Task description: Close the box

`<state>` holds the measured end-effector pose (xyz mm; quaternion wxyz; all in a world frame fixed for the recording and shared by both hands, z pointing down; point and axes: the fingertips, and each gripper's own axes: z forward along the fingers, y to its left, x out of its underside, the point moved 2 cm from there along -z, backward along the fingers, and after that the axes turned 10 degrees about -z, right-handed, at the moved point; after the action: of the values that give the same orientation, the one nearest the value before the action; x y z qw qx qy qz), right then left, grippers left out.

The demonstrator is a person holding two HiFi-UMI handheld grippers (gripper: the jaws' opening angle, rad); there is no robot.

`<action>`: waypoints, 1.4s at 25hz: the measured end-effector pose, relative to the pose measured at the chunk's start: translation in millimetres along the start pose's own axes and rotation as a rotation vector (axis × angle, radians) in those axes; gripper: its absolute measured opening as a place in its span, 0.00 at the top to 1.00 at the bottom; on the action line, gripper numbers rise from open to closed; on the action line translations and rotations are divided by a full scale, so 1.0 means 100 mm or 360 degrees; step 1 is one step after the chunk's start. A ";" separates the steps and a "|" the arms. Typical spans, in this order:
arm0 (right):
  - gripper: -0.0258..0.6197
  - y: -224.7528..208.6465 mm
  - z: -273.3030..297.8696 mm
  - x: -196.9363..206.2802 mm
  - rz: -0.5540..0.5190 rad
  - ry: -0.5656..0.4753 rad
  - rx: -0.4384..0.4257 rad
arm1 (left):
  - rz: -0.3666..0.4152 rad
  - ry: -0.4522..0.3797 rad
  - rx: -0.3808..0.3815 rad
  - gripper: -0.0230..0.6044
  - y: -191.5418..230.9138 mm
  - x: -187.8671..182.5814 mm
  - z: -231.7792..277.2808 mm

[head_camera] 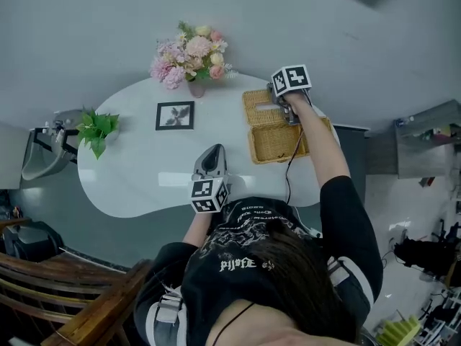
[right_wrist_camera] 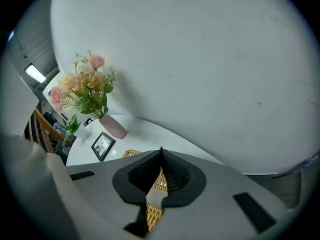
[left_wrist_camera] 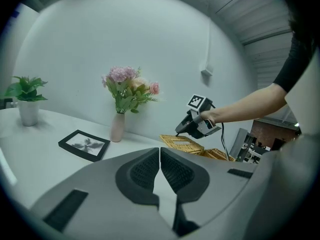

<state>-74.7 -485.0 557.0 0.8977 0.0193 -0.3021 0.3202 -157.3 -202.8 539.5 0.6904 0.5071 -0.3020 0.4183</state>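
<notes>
- The wicker box (head_camera: 277, 144) sits wide open at roughly 3 o'clock on the white table (head_camera: 144, 171), close to that edge. Its lid (head_camera: 259, 105) is flipped back, lying toward 11 o'clock from the basket part.
- The right gripper (right_wrist_camera: 161, 151) hangs over the lid with its nose tilted down at it. The jaws are pinched together tip to tip. Wicker shows behind them, but I honestly can't tell whether they've caught the lid's edge or are just above it.
- The left gripper (left_wrist_camera: 160, 153) is at 6 o'clock, near the person's edge of the table and well apart from the box. Its jaws are closed on nothing, with only bare tabletop behind them.
- Other stuff on the table: a black picture frame (head_camera: 175, 115) lying flat near the middle, pink flowers (head_camera: 191, 52) in a pink vase (head_camera: 196, 89) at 12 o'clock, and a small green plant (head_camera: 97, 128) at 9 o'clock.
</notes>
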 end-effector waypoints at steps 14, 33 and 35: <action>0.91 0.23 -0.57 -0.13 -0.0050 -0.0344 0.0095 | 0.0036 -0.0054 0.0077 0.92 -0.02 -0.01 -0.23; 0.91 0.57 -1.32 0.11 -0.0084 -0.0616 0.0239 | 0.0109 -0.0059 0.0229 0.92 -0.06 0.03 -0.64; 0.91 0.60 -1.38 0.14 -0.0113 -0.0657 0.0248 | 0.0115 -0.0051 0.0236 0.92 -0.05 0.04 -0.68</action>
<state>-28.5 -397.7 442.7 0.8232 0.1643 -0.4530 0.3001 -151.7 -137.5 520.2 0.6304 0.5524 -0.2993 0.4559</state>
